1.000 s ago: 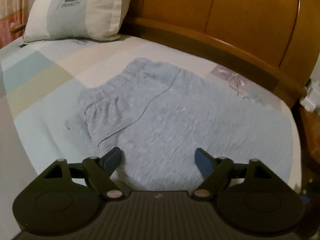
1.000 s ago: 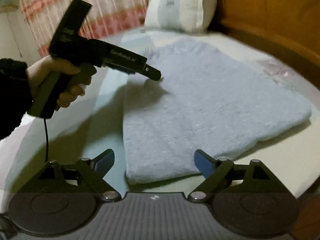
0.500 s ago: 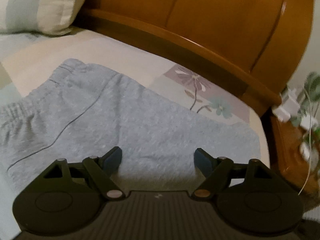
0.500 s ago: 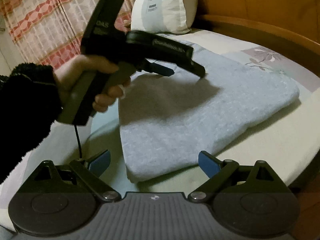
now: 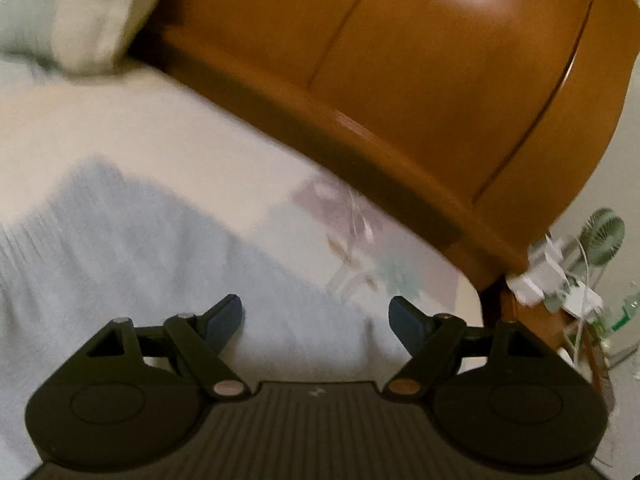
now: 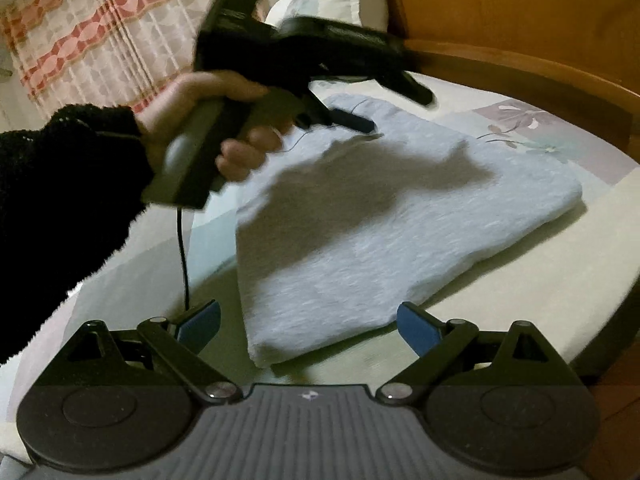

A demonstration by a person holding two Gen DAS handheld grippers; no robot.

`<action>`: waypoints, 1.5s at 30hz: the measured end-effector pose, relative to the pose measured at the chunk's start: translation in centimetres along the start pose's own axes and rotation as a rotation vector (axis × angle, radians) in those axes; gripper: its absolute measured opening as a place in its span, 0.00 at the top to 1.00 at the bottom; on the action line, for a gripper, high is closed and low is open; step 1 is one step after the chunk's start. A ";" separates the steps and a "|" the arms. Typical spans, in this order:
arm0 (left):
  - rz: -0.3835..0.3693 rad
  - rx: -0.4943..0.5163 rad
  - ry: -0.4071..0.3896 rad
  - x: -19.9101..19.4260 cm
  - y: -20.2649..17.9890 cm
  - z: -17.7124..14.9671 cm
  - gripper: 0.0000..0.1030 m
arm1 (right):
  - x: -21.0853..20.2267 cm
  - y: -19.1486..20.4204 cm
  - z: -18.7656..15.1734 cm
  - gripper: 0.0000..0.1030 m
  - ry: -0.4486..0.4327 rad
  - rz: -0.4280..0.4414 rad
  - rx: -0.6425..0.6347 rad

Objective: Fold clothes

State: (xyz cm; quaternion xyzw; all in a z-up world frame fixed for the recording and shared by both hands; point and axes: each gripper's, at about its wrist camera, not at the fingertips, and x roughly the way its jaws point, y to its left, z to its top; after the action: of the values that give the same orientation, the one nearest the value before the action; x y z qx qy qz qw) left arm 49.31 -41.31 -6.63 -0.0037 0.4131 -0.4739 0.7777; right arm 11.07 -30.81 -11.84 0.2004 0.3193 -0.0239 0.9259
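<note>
Fig.: L gripper & R gripper, both spread wide, empty, above folded grey garment, no contact.

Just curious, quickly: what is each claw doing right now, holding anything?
Left claw: open, empty, above the folded light grey fleece garment.
Right claw: open, empty, the garment's near corner lying below it untouched.

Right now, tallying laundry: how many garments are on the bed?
1: a folded grey garment lying flat on the bed, beside the headboard. Others may lie out of view.
</note>
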 end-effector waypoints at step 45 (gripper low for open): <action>0.328 0.149 -0.031 -12.3 0.6 -8.9 0.15 | -1.4 2.9 0.8 0.03 0.004 0.024 -0.114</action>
State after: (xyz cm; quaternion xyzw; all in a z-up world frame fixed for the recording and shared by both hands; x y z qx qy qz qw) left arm 41.43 -28.41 -4.86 0.1139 0.3597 -0.3700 0.8490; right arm 10.91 -28.60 -9.43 0.1513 0.3198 0.0056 0.9353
